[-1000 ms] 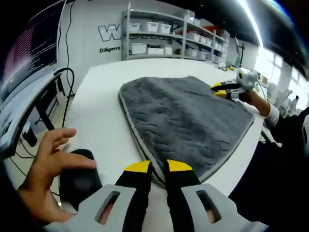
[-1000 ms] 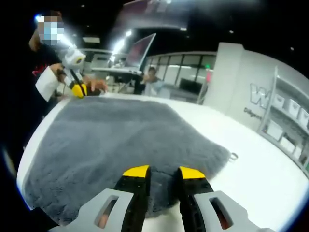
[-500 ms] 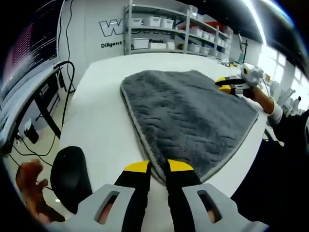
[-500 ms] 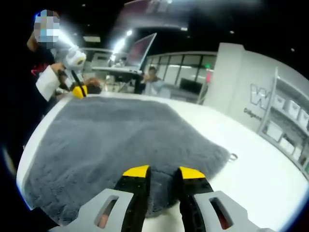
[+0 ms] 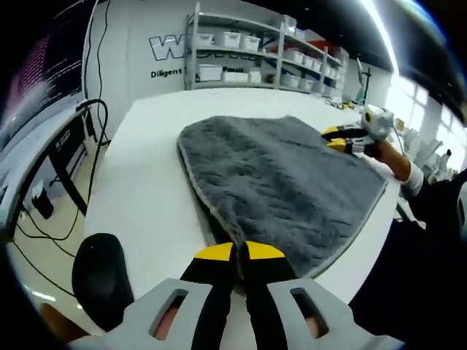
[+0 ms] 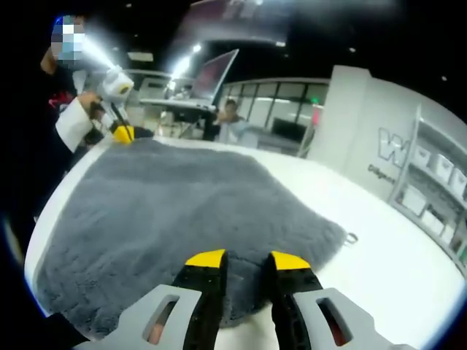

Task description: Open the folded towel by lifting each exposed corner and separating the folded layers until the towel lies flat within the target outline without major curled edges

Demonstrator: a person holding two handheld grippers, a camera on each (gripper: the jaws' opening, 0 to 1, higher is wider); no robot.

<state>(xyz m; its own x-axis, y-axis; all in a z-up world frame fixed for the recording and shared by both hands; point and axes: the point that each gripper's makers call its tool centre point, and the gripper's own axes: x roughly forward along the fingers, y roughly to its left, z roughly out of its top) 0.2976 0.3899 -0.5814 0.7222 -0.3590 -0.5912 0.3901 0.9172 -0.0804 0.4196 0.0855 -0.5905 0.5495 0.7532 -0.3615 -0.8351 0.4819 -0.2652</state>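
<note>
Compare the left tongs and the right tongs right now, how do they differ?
The left tongs are shut, pinching the grey towel at its near corner; the right tongs stand open. The left's corner looks pulled up slightly; the right's edge lies flat on the white table. Both have yellow tips.

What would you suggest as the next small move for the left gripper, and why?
Probably lift it slightly. The left gripper looks closed on the near corner of the grey towel, which already rises off the white table; the right gripper stands open at the opposite edge.
</note>
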